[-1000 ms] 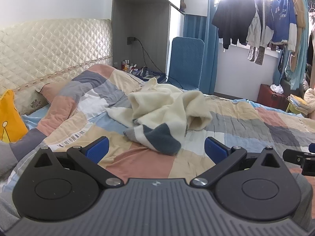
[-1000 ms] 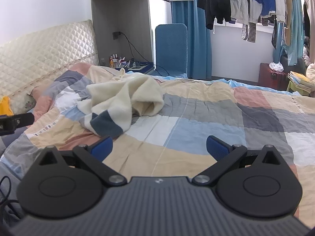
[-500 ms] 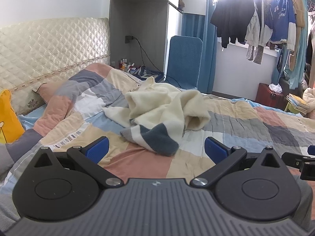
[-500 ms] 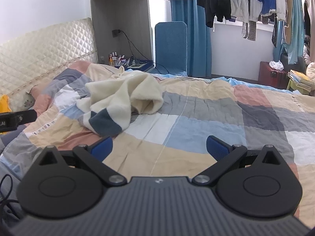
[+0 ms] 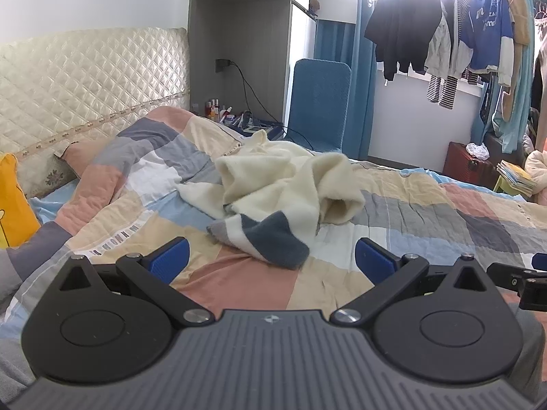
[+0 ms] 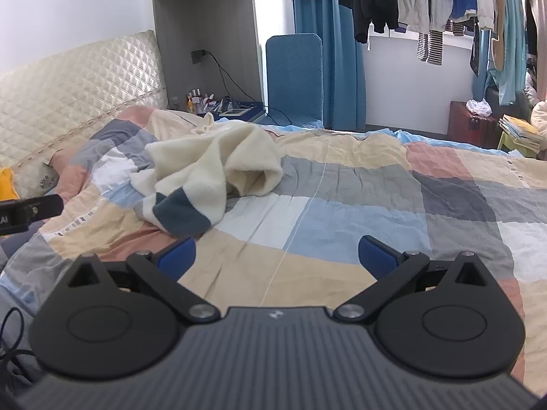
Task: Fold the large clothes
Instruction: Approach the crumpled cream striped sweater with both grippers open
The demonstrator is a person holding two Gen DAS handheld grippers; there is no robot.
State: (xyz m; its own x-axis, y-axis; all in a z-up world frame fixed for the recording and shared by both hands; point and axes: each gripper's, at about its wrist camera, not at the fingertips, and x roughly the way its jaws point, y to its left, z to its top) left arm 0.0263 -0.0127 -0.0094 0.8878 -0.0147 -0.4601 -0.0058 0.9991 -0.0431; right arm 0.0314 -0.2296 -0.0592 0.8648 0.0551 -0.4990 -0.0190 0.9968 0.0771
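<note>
Both grippers have edged closer to the sweater (image 5: pixel 280 191), which lies crumpled on the quilt (image 5: pixel 427 212), unmoved. The left gripper (image 5: pixel 271 256) and right gripper (image 6: pixel 277 256) stay spread wide, empty, not touching it.

A patchwork quilt (image 5: pixel 427 212) covers the bed. Beyond its far edge stands a blue chair (image 5: pixel 319 102); left of the chair, small bottles (image 5: pixel 213 109); right of it, hanging clothes (image 5: pixel 444 34) and a red trunk (image 5: pixel 466 164).

Black ribbed grippers; blue jaws; silver screws
</note>
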